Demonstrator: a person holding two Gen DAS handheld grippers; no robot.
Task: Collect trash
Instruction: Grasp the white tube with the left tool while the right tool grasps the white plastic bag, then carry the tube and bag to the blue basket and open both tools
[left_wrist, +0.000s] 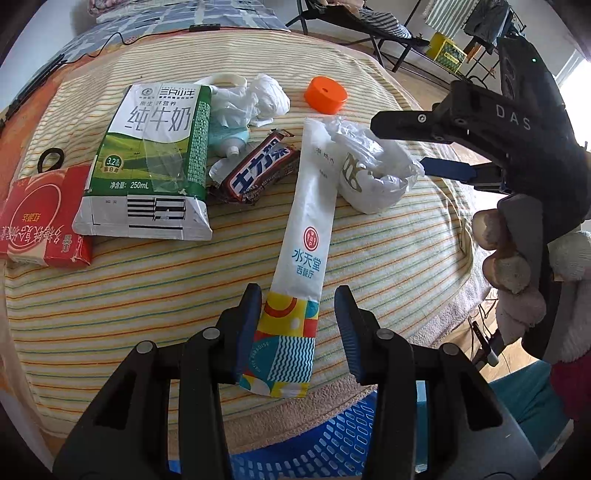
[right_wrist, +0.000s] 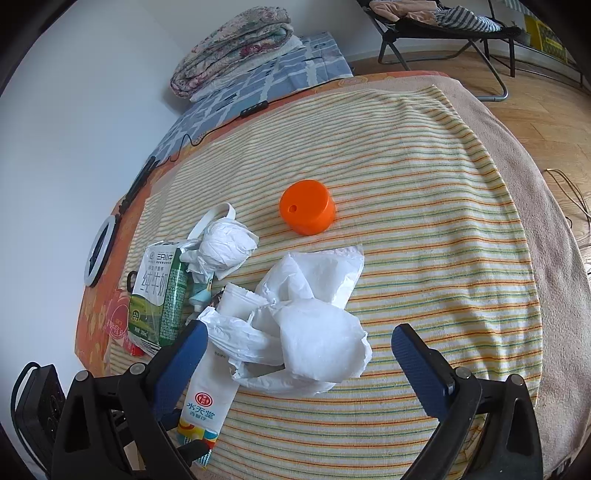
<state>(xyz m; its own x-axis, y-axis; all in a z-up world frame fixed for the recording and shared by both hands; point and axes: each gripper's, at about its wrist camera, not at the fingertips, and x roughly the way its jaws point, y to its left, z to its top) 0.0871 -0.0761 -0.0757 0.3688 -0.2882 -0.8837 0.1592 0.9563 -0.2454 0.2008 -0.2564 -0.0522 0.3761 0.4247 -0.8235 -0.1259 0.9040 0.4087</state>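
plainly, milk carton (left_wrist: 147, 158) reads "250mL"

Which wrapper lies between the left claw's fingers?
The long white wet-wipe sachet, by its colourful patterned end; the dark candy-bar wrapper lies farther off.

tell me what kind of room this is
Probably a lived-in bedroom: trash lies on a striped blanket spread over a bed, a folded quilt sits near the wall, and a folding lounge chair stands on a wooden floor.
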